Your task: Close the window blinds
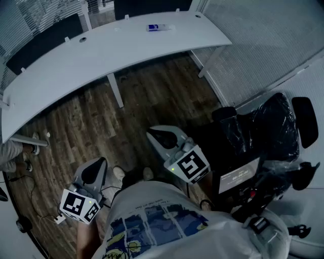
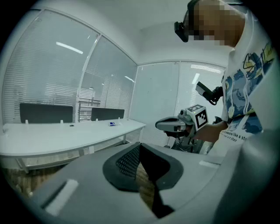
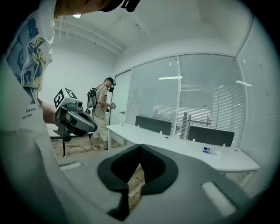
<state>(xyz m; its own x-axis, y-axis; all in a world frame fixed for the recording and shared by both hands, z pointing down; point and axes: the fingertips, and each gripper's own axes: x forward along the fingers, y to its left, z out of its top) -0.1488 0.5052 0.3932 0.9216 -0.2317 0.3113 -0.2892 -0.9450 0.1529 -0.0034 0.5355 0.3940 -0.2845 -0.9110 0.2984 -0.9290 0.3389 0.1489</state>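
Slatted window blinds (image 1: 268,40) run along the glass wall at the upper right, and more blinds (image 1: 30,15) hang behind the desk at the upper left. They also fill the glass in the left gripper view, blinds (image 2: 48,74), and in the right gripper view, blinds (image 3: 205,105). My left gripper (image 1: 94,172) and right gripper (image 1: 163,137) are held low over the wood floor, well short of any blind. The left gripper (image 2: 140,148) is shut and holds nothing. The right gripper (image 3: 140,151) is shut and holds nothing either.
A long curved white desk (image 1: 101,50) spans the far side, with a small blue and white item (image 1: 158,27) on it. A black chair under plastic wrap (image 1: 258,136) stands to my right. Another person (image 3: 101,113) stands by the far wall. Cables (image 1: 30,212) lie on the floor.
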